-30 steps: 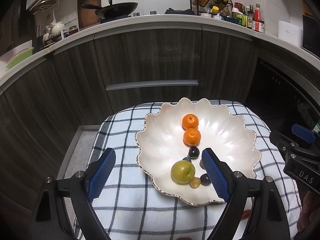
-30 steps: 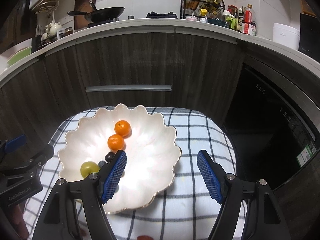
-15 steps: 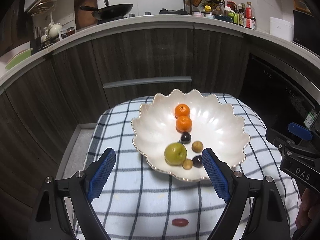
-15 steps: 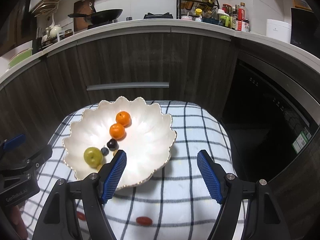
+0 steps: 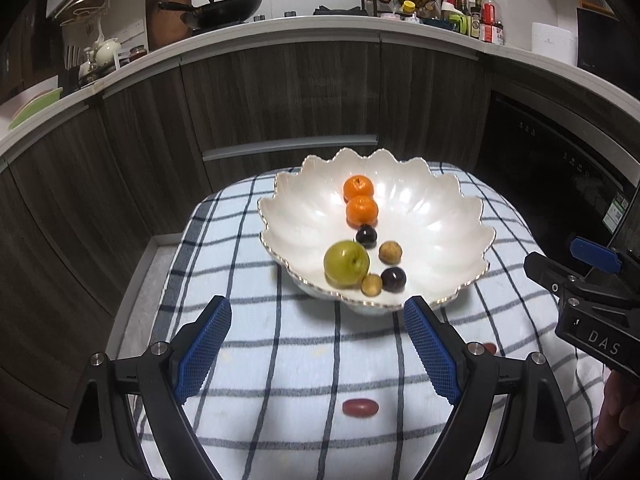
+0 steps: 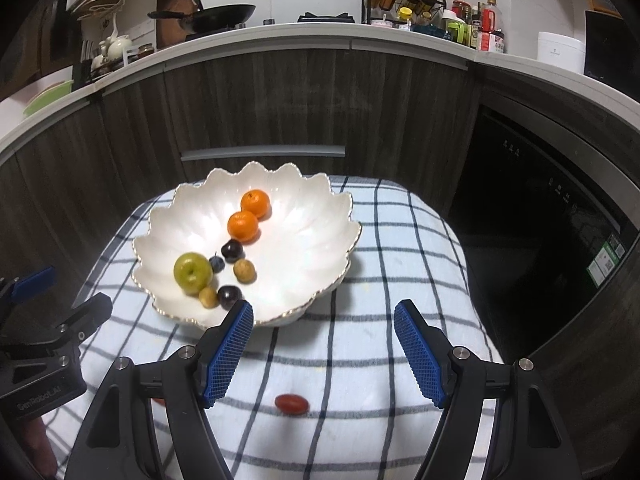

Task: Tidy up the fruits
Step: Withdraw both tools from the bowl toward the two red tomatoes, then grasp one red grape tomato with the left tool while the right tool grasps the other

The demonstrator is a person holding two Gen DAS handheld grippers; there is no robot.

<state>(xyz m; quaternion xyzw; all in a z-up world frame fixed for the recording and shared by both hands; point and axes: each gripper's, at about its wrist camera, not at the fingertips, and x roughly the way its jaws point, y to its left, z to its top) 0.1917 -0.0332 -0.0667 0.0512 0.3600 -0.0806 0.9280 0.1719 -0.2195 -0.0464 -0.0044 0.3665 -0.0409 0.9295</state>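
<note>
The left gripper [image 5: 318, 348] is hovering with its blue-padded jaws spread wide and nothing between them. Just ahead of it a white scalloped ceramic bowl [image 5: 448, 216] is sitting on a blue-and-white checked cloth [image 5: 280, 352] covering the table. Inside are lying two orange mandarins [image 5: 362, 211], a green round apple [image 5: 346, 262], two dark plums [image 5: 393, 279] and two small tan fruits [image 5: 390, 251]. A small red oval fruit [image 5: 360, 407] is lying on the cloth close beneath this gripper, between its jaws. The right gripper [image 6: 323, 354] is also standing spread and empty, the bowl ahead to its left, the red fruit [image 6: 291, 403] just below it.
</note>
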